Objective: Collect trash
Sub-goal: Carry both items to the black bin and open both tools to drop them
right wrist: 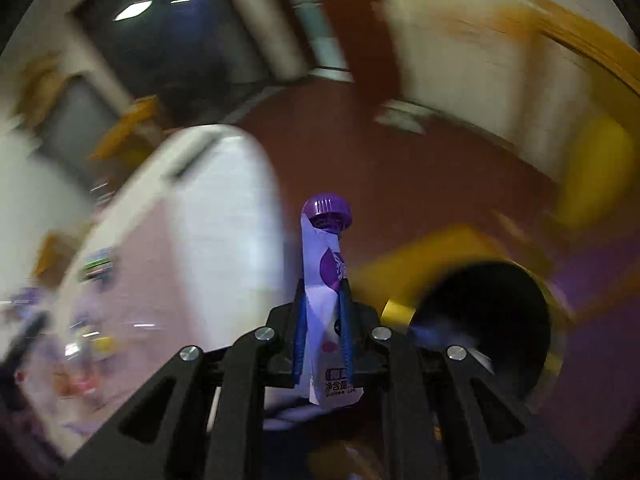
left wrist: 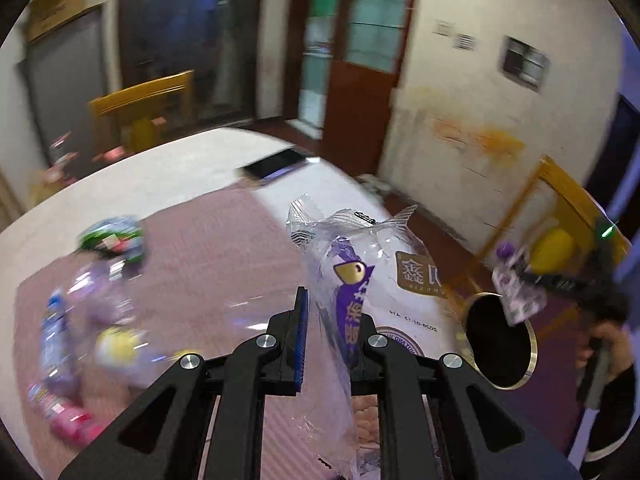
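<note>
Between left gripper [left wrist: 326, 336] fingers, clear wrapper [left wrist: 360, 280], right gripper [right wrist: 322, 332] pinching pouch [right wrist: 326, 280]

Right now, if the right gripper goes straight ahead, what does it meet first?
Probably the red floor: the right gripper, shut on the pouch, points past the table; the bin lies rightward. Blur hides depth.

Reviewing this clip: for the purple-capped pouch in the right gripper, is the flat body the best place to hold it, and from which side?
Yes, probably. The right gripper pinches the purple-capped pouch across its flat lower body, one pad on each face, with the bulky cap clear above the fingertips. The thin, flattened body suits a face-to-face pinch; the round cap would likely slip.
</note>
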The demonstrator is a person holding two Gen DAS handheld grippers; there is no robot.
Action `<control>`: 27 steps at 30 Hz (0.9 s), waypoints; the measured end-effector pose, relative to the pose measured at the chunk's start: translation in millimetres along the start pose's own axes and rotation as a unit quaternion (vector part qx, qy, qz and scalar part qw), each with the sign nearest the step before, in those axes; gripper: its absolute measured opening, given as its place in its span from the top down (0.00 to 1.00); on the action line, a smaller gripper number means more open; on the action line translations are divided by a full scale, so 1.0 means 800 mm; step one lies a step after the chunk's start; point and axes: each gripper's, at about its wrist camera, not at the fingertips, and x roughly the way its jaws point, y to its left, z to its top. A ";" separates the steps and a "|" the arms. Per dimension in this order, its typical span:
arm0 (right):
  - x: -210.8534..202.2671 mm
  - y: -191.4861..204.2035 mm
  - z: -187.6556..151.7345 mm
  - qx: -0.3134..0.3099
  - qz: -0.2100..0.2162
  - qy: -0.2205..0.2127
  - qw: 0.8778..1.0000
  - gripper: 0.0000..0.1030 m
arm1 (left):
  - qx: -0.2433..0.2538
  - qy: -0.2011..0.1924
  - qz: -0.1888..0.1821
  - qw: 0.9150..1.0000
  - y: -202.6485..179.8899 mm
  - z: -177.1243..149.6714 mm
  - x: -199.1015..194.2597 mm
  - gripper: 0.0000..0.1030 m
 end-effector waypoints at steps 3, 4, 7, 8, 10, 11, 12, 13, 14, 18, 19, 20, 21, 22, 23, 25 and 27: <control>0.021 -0.066 -0.021 0.043 -0.048 0.017 0.998 0.85 | 0.040 -0.001 -0.032 0.999 -0.057 0.008 0.013 0.88; 0.035 -0.086 -0.028 0.052 -0.065 0.027 0.996 0.85 | 0.051 0.001 -0.042 0.998 -0.074 0.009 0.019 0.88; 0.069 -0.114 -0.047 0.068 -0.097 0.057 0.991 0.82 | 0.087 0.014 -0.068 0.994 -0.124 0.008 0.035 0.88; 0.078 -0.121 -0.051 0.072 -0.109 0.071 0.989 0.62 | 0.094 0.016 -0.074 0.993 -0.136 0.005 0.037 0.88; 0.086 -0.138 -0.061 0.087 -0.128 0.084 0.984 0.36 | 0.117 0.030 -0.089 0.989 -0.168 0.002 0.049 0.88; 0.084 -0.143 -0.063 0.095 -0.128 0.075 0.984 0.34 | 0.126 0.036 -0.093 0.987 -0.178 0.000 0.054 0.88; 0.080 -0.149 -0.063 0.102 -0.123 0.066 0.985 0.34 | 0.145 0.043 -0.101 0.983 -0.195 -0.002 0.062 0.88; 0.071 -0.159 -0.061 0.115 -0.115 0.055 0.985 0.33 | 0.162 0.047 -0.110 0.980 -0.211 -0.004 0.067 0.88; 0.064 -0.167 -0.060 0.123 -0.112 0.047 0.985 0.33 | 0.175 0.050 -0.115 0.976 -0.224 -0.005 0.070 0.88; 0.018 -0.211 -0.057 0.166 -0.128 -0.003 0.978 0.31 | 0.229 0.071 -0.153 0.959 -0.290 -0.013 0.105 0.88; 0.007 -0.221 -0.058 0.176 -0.133 -0.014 0.975 0.31 | 0.235 0.081 -0.166 0.954 -0.310 -0.017 0.120 0.88; -0.002 -0.230 -0.061 0.184 -0.135 -0.020 0.973 0.31 | 0.241 0.093 -0.180 0.949 -0.330 -0.022 0.136 0.88; -0.010 -0.238 -0.064 0.192 -0.137 -0.026 0.971 0.31 | 0.245 0.103 -0.190 0.945 -0.345 -0.026 0.149 0.88; -0.019 -0.247 -0.067 0.201 -0.139 -0.032 0.969 0.31 | 0.252 0.115 -0.200 0.940 -0.368 -0.034 0.171 0.88; -0.025 -0.253 -0.071 0.208 -0.140 -0.035 0.967 0.31 | 0.256 0.126 -0.209 0.935 -0.386 -0.043 0.190 0.88; -0.034 -0.262 -0.078 0.218 -0.143 -0.039 0.965 0.31 | 0.276 0.149 -0.210 0.926 -0.422 -0.070 0.230 0.85; -0.039 -0.271 -0.084 0.228 -0.145 -0.041 0.962 0.31 | 0.294 0.192 -0.205 0.914 -0.449 -0.099 0.278 0.49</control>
